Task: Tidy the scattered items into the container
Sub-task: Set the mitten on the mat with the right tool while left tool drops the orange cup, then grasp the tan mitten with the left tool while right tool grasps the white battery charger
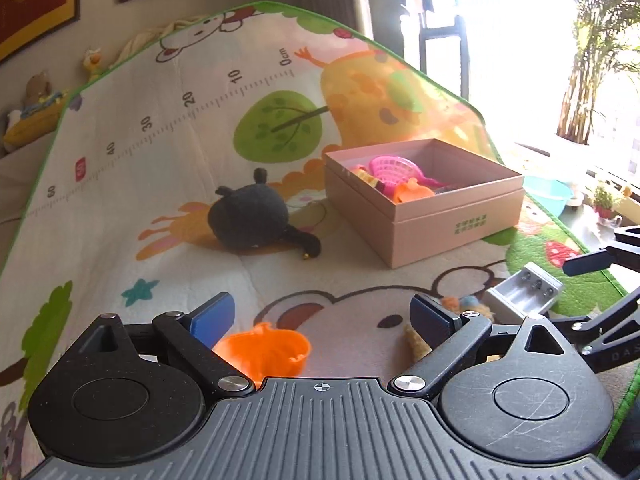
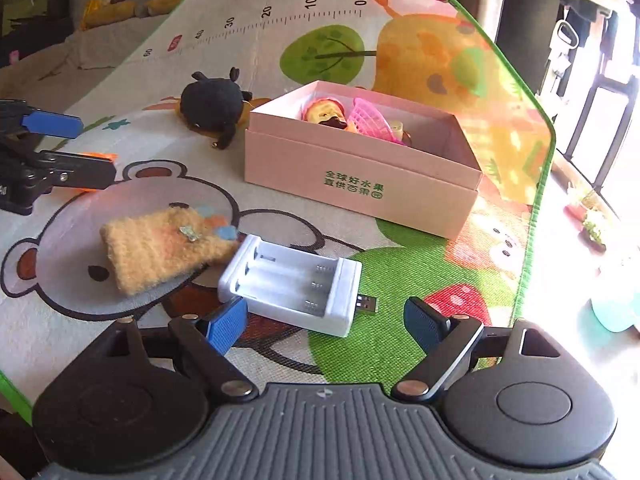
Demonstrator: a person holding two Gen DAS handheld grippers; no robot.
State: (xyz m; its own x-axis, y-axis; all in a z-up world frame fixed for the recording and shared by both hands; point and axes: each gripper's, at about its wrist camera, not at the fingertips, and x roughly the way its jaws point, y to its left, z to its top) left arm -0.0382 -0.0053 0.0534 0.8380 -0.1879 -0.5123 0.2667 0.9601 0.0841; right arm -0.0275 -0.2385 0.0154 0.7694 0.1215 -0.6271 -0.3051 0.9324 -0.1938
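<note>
Both claws stand wide and empty: the right gripper [image 2: 326,316] should straddle the battery charger [image 2: 290,282] squarely across its short sides, the left gripper [image 1: 322,316] the orange cup [image 1: 266,352], before the pink box [image 2: 360,168].

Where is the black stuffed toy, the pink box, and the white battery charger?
black stuffed toy [image 1: 248,216], left wrist view, on its round body.
pink box [image 2: 360,176], right wrist view, on its front wall near the green letters.
white battery charger [image 2: 290,284], right wrist view, on its empty battery slots.
</note>
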